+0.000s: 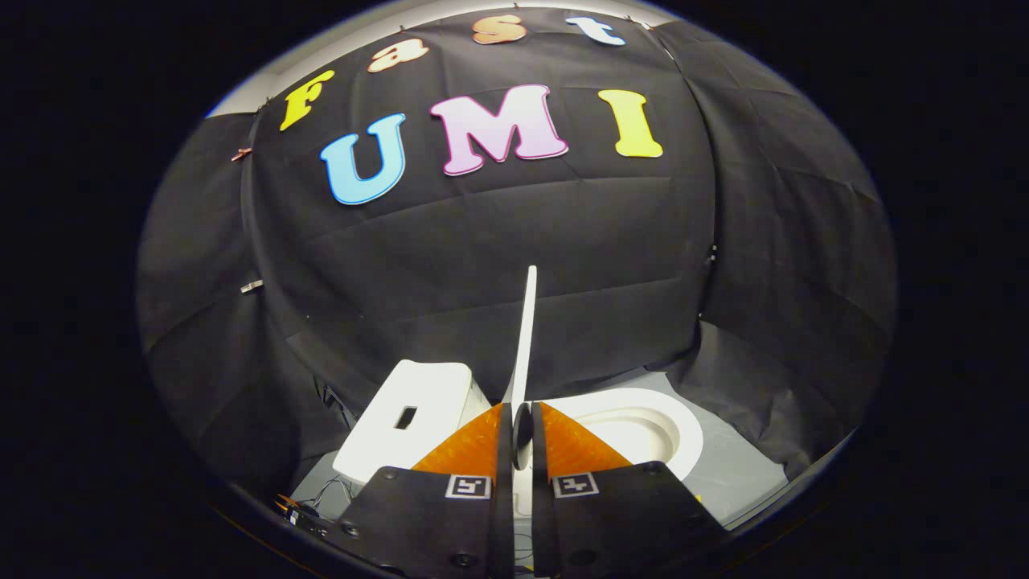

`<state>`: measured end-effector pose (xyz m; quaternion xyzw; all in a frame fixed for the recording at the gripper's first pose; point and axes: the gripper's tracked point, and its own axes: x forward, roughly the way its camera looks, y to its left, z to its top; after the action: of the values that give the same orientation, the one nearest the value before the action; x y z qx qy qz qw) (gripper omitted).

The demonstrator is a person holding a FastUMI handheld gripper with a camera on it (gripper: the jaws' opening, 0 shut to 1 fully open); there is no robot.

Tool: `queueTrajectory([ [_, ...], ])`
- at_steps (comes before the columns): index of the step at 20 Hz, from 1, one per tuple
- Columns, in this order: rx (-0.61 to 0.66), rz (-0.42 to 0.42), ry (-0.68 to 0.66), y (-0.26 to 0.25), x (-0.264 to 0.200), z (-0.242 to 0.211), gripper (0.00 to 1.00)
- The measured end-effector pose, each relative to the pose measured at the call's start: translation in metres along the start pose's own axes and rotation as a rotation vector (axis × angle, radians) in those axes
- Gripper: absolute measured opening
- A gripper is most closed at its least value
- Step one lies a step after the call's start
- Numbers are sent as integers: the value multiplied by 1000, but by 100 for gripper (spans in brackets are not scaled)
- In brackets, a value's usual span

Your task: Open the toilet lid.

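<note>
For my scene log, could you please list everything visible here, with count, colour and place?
toilet lid: one, white, raised upright and seen edge-on, its lower edge pinched between the fingers.
toilet seat: one, white, uncovered, just beyond the fingers on one side.
toilet tank: one, white, with a dark slot on top, beyond the fingers on the other side.
floor: grey, around the toilet.
black cloth: booth wall, behind everything.
tool: one, fingers closed on the lid.

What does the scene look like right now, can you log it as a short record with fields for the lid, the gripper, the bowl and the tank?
lid: raised, seen edge-on, standing near upright between the fingers
gripper: fingers closed on the lid's lower edge, one on each face
toilet bowl: seat uncovered, beyond the fingers, on the lid's far side from the tank
tank: beside the lid, dark slot on top
task state: lid lifted and held
</note>
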<state>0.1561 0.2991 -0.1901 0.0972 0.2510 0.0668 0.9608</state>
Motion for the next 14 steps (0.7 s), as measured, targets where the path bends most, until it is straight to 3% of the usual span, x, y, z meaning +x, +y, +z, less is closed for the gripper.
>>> queueTrajectory([
  [14,-214,7,-55,122,7,-19,15],
])
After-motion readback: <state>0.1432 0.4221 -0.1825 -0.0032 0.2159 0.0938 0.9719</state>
